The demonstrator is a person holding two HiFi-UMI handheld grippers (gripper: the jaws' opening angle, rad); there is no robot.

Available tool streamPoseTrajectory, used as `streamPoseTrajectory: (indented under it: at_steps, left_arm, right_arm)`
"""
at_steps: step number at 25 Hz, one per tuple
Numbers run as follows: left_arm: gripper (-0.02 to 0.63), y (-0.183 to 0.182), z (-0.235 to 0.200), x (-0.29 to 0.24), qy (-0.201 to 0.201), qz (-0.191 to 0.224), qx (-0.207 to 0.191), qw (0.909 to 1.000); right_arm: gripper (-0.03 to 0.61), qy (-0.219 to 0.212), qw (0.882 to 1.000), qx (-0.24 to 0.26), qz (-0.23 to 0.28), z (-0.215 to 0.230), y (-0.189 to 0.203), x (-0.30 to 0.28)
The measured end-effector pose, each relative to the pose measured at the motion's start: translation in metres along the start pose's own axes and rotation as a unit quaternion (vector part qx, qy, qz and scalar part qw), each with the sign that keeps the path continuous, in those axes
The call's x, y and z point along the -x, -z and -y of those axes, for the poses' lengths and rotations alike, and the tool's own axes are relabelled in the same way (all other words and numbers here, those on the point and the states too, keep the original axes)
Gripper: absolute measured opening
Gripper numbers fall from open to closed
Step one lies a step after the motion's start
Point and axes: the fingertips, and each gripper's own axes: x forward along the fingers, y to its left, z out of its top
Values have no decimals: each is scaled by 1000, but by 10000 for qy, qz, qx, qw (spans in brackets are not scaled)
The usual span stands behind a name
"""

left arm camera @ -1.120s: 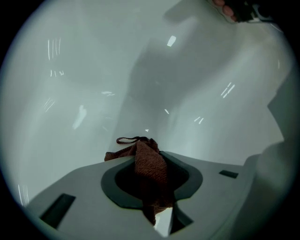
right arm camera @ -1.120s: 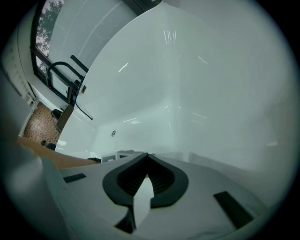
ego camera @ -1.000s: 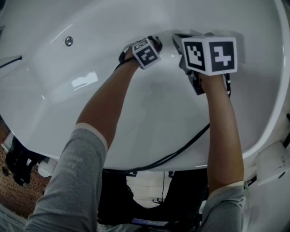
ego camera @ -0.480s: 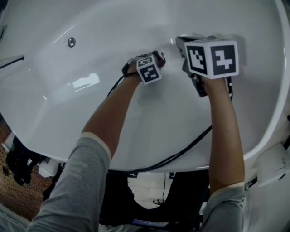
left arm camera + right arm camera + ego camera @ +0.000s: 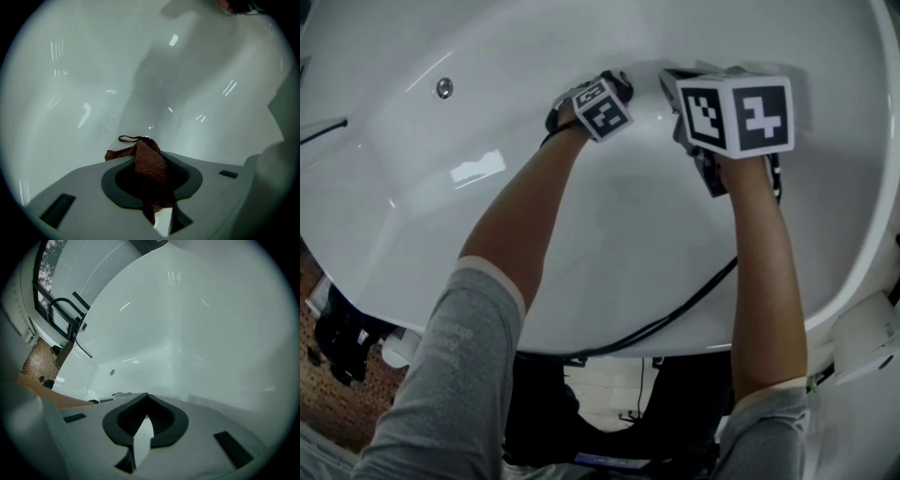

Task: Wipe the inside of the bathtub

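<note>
The white bathtub [image 5: 441, 225] fills the head view, and both grippers are down inside it near the far wall. My left gripper [image 5: 614, 84] is shut on a small reddish-brown cloth [image 5: 152, 168] that bunches out past the jaw tips against the tub wall [image 5: 93, 84]. From the head view the marker cube hides the cloth. Just to the right, my right gripper [image 5: 673, 82] hangs a little above the tub surface. In its own view the right gripper [image 5: 146, 395] has its tips together with nothing between them.
A round metal fitting [image 5: 443, 87] sits in the tub wall at the upper left, and the same metal fitting [image 5: 112, 372] shows from the right gripper. A black cable [image 5: 675, 314] trails over the near rim. Black rails [image 5: 63, 310] stand beyond the tub's far end.
My left gripper slid toward me with the cloth, then back up to the far wall where it was a second ago. The right gripper has barely moved.
</note>
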Motion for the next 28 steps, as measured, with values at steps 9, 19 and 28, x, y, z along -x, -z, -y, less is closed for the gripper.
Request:
streamPoseTrajectory:
  at_steps: [9, 19, 28]
  left_arm:
    - [103, -14, 94, -19, 1291, -22, -97, 9916]
    - [98, -25, 123, -12, 2382, 244, 624, 9689]
    - [87, -63, 154, 41, 2978, 741, 545, 9502]
  right_arm:
    - [0, 119, 9999, 22, 13, 2, -3, 1]
    - [0, 168, 9997, 167, 117, 1, -9, 5]
    - [0, 246, 9990, 257, 287, 1, -19, -4]
